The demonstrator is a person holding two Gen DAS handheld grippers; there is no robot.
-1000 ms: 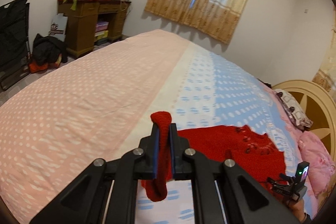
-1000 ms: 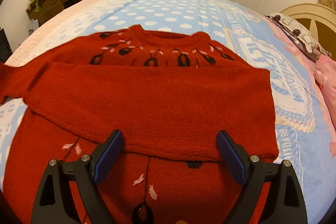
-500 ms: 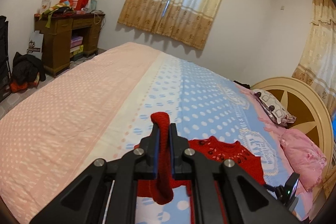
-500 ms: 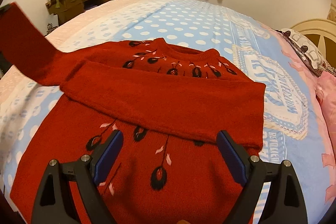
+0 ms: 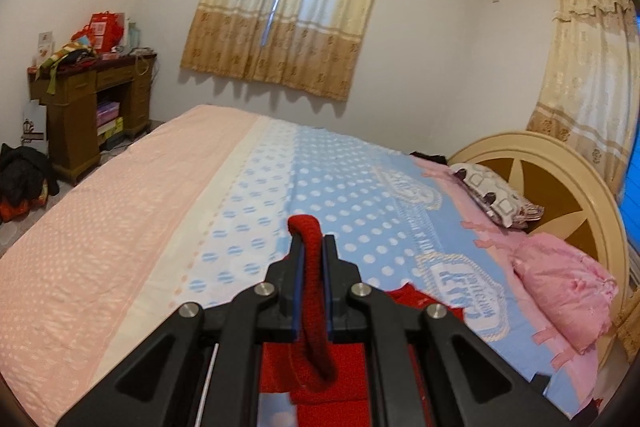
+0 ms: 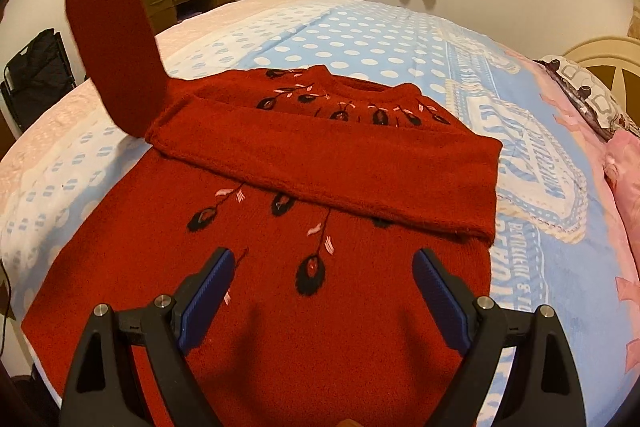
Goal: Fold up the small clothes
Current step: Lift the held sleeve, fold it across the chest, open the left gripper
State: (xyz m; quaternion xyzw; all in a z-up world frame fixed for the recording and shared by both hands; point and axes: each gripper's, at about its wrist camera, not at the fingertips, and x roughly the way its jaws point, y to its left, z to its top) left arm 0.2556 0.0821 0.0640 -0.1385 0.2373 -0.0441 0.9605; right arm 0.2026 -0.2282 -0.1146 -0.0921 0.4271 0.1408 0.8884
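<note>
Right wrist view looks down on the red sweater (image 6: 280,267), which lies flat on the bed (image 6: 360,39) with its neck toward the curtained wall and its hem toward me. One sleeve (image 6: 340,175) is folded straight across the chest, its cuff end reaching the sweater's right edge. The other sleeve (image 6: 112,47) rises off the bed at the upper left, stretched up to where my left gripper (image 5: 312,247) has it. My right gripper (image 6: 324,291) hangs above the lower body of the sweater with its jaws wide apart and nothing between them; the blue pads (image 6: 208,291) are clear of the knit. In the left wrist view my left jaws are pressed together on the cuff of the raised sleeve, a loop of red knit poking out past the tips and more cloth hanging down under them. Beyond that lies the bedspread, pink on the left and blue with white dots on the right. A patterned pillow (image 5: 492,195) and a pink pillow (image 5: 560,295) lie against the round headboard (image 5: 560,163). As for containers, the open shelves of the wooden desk (image 5: 92,107) by the far wall hold a few boxes, and red boxes (image 5: 106,31) and clutter sit on its top; what is in them I cannot tell.
</note>
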